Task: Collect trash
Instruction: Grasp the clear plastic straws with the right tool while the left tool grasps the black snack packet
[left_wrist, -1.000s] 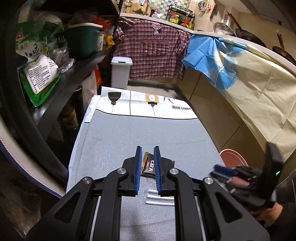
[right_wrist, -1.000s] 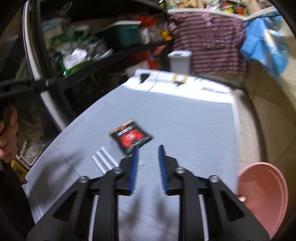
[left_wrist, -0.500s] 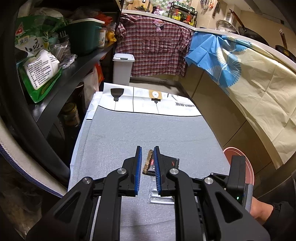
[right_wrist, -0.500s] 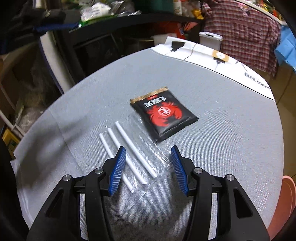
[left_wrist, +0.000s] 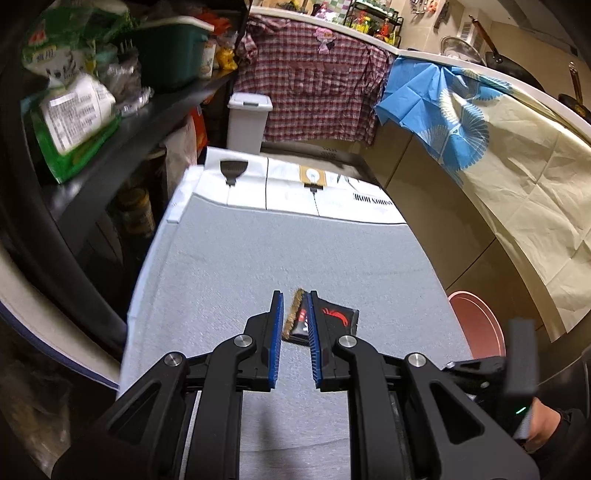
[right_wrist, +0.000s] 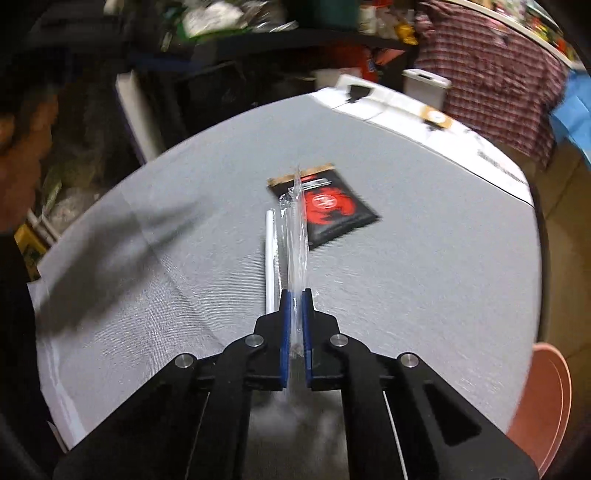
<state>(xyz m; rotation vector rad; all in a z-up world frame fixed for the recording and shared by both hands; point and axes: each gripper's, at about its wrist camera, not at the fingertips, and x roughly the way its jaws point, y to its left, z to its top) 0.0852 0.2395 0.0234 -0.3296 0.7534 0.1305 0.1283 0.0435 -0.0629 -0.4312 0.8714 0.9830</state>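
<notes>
Pinching a clear plastic wrapper (right_wrist: 295, 236), the right gripper (right_wrist: 294, 301) had just been closing, and its blue pads (right_wrist: 284, 314) stood nearly together on the film. The wrapper ran forward from the fingertips, standing on edge, with one white straw (right_wrist: 270, 258) lying on the grey cloth (right_wrist: 424, 277) just left of it. Beyond the wrapper's far end lay a black sachet (right_wrist: 332, 210) with a red crab-like emblem; its white characters were too blurred to read. A pink basin (right_wrist: 543, 406) sat low to the right of the fingers, off the table edge.

The left gripper (left_wrist: 295, 321) had its fingers only a narrow way apart, gripping nothing; the sachet (left_wrist: 332, 317) lay on the cloth past the tips, its gold-edged end (left_wrist: 290, 314) showing through the gap. Farther ahead a white printed sheet (left_wrist: 332, 192) bore a line of upside-down lettering I could not make out. Beyond it stood a white bin (left_wrist: 247, 122) before a plaid shirt (left_wrist: 310, 85). Up left of the fingers, a shelf held a green-and-white bag (left_wrist: 70, 110) with small unreadable print.
</notes>
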